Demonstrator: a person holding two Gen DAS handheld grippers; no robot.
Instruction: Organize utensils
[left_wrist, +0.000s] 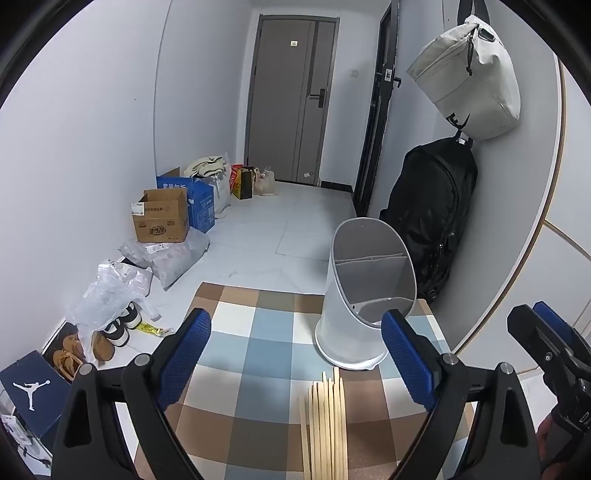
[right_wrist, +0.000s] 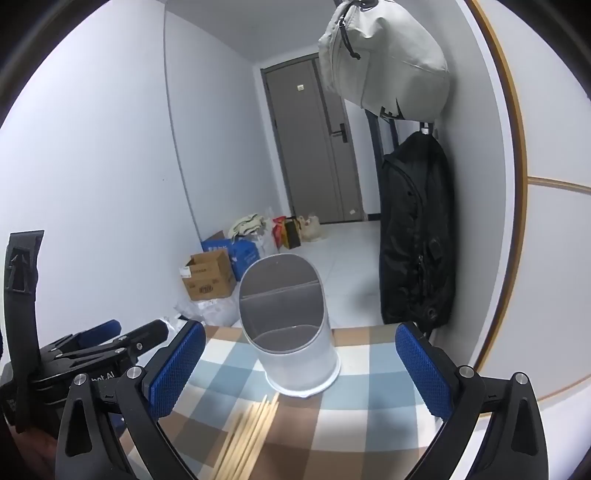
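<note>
Hand-held gripper number one, the left (left_wrist: 295, 354), hangs released over the near part of the checked worktop (left_wrist: 258, 343), its blue pads (left_wrist: 184, 354) spread wide with nothing between them; the right hand-held gripper (right_wrist: 299, 365) is likewise released and empty, tilted gently down toward the same spot. The task's things lie close: a bundle of pale wooden chopsticks (left_wrist: 325, 421) rests flat on the cloth at the near edge, tips pointing away, just short of the white utensil holder (left_wrist: 365, 295), which stands upright toward the far right of the worktop with its slanted mouth facing the grippers and a divider splitting it into compartments. In the right wrist view the chopsticks (right_wrist: 247, 435) fan slightly and run diagonally toward the holder (right_wrist: 291, 325), stopping just beside its base. The step in hand looks like the first pick, none of the sticks being in the holder yet. To do it well, I judge one gripper should come down across the sticks, not along them, and close around the middle of the bundle so the ends balance; thin round sticks may roll or scissor apart under the pads. The holder looks light and could slide or tip if bumped, so the other gripper might steady it.
</note>
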